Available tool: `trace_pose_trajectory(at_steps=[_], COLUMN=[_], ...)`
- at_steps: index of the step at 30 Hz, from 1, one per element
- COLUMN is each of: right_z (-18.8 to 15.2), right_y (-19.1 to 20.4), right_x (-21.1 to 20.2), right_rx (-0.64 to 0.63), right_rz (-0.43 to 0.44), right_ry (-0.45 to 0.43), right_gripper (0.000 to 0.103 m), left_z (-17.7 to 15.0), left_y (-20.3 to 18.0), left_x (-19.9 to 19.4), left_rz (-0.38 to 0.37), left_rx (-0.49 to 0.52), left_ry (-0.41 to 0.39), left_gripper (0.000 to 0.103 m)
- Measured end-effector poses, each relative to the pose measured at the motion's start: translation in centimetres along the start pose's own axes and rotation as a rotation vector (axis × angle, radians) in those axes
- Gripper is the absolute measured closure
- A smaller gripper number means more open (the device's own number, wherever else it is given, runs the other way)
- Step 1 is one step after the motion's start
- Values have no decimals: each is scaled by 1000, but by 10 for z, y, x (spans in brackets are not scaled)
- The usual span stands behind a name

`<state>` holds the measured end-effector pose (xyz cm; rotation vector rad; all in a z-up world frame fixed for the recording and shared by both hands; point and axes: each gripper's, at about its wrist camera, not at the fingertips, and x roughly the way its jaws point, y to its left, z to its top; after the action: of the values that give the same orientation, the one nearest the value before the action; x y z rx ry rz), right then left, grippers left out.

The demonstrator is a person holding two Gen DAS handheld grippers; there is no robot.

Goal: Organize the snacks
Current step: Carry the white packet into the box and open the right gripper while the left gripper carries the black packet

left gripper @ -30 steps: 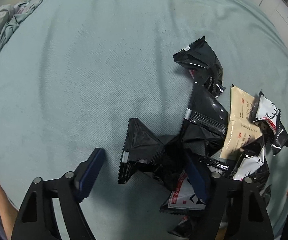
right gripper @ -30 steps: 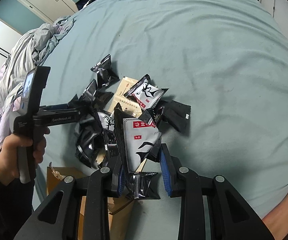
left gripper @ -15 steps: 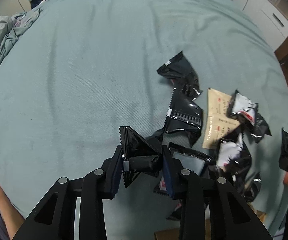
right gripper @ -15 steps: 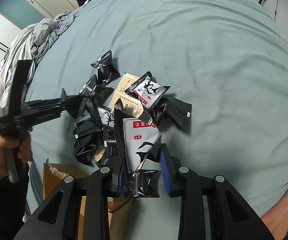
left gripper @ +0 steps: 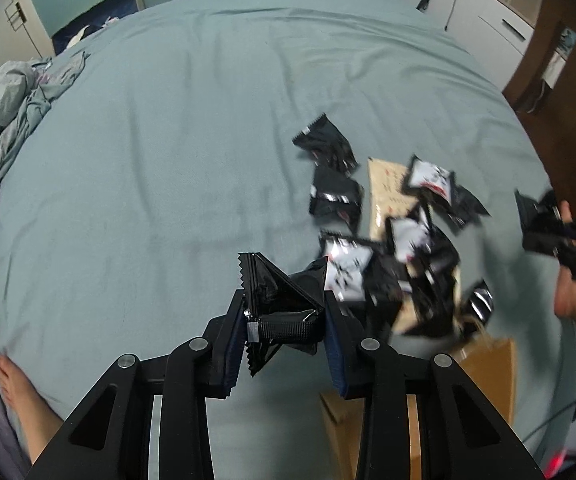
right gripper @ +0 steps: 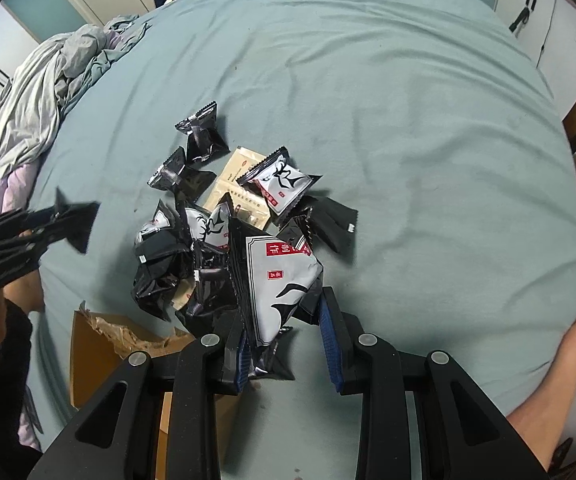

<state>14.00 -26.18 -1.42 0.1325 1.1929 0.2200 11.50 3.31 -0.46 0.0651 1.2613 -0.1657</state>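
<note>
My left gripper (left gripper: 283,320) is shut on a black snack packet (left gripper: 279,308) and holds it above the teal bed. A pile of black and white snack packets (left gripper: 388,252) lies to its right, over a beige sachet (left gripper: 388,184). My right gripper (right gripper: 283,320) holds a black and white snack packet (right gripper: 279,280), lifted off the bed, by its left pad; a gap shows at the right pad. The pile (right gripper: 191,240) lies just beyond it. The left gripper (right gripper: 67,224) also shows at the left of the right wrist view. The right gripper (left gripper: 544,220) shows at the right of the left wrist view.
An open cardboard box (right gripper: 99,344) sits at the bed's near edge, below the pile; it also shows in the left wrist view (left gripper: 484,376). Crumpled grey bedding (right gripper: 47,92) lies at the far left. White cabinets (left gripper: 468,12) stand behind the bed.
My left gripper closed on the black packet, then lifted it up and back from the pile. My right gripper's jaws have widened around its packet, and it too has risen.
</note>
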Motion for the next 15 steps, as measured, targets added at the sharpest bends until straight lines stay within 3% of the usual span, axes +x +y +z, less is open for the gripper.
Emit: trace_pose_trajectory(at_steps=[15], right_z=[-11], right_y=[12], right_x=[-33], right_rx=[-72], right_rz=[-93], right_ry=[-22], right_gripper=[75], left_z=[-50], left_y=[-32], left_x=[-34], left_rz=[-59], left_rx=[126], left_ry=[-2], left_gripper=[69])
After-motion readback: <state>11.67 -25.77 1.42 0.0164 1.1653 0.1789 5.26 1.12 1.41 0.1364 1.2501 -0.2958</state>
